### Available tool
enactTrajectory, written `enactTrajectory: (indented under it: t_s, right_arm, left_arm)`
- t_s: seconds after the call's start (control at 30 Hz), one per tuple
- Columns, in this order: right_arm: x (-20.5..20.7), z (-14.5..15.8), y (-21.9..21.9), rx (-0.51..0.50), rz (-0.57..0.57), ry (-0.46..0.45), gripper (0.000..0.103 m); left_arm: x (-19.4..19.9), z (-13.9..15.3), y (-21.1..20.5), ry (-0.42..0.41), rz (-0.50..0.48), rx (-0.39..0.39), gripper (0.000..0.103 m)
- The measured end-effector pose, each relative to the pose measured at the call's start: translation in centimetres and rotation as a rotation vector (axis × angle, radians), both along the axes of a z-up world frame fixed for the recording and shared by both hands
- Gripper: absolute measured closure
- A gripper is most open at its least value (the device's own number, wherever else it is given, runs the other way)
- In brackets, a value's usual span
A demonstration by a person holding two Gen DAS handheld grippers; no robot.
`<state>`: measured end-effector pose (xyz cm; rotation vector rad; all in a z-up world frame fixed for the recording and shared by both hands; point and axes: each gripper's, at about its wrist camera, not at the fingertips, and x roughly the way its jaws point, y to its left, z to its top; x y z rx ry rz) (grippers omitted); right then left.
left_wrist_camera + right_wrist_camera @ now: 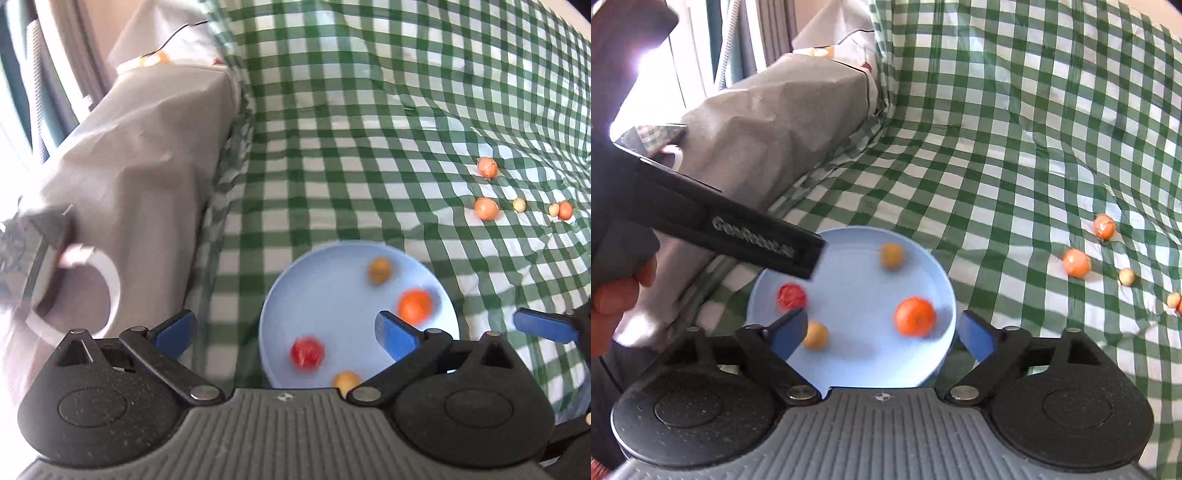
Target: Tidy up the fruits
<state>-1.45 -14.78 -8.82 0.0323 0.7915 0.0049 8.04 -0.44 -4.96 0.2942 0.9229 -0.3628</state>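
Blue plastic plate [317, 295] sits near in the left wrist view on the green checked cloth [369, 147], holding a red fruit [307, 352], an orange one [414, 306] and two tan ones [379, 270], while the left gripper [286, 336] hovers with fingers spread wide and empty, and five more small fruits [486, 208] lie loose at far right. From the right wrist view, the right gripper [882, 334] likewise hangs wide open and empty over the plate's near rim [945, 295], the orange fruit [915, 316] between its fingers; these little round fruits look light, smooth and prone to roll, so I judge each is best pinched gently across its widest middle.
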Motion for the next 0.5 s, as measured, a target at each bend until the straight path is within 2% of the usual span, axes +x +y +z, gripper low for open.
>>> enactTrajectory:
  t_s: [0.27,0.5]
  right_arm:
    - [-5.7,2.2,1.8,0.017,-0.018,-0.014,0.004]
    - [-8.5,3.9,3.2,-0.028,-0.024,-0.082,0.003]
  left_arm:
    - [-5.7,2.0,3.8,0.032,0.060,-0.003,0.000]
    - [-8.5,3.6,5.1,-0.015,0.077,-0.020,0.000]
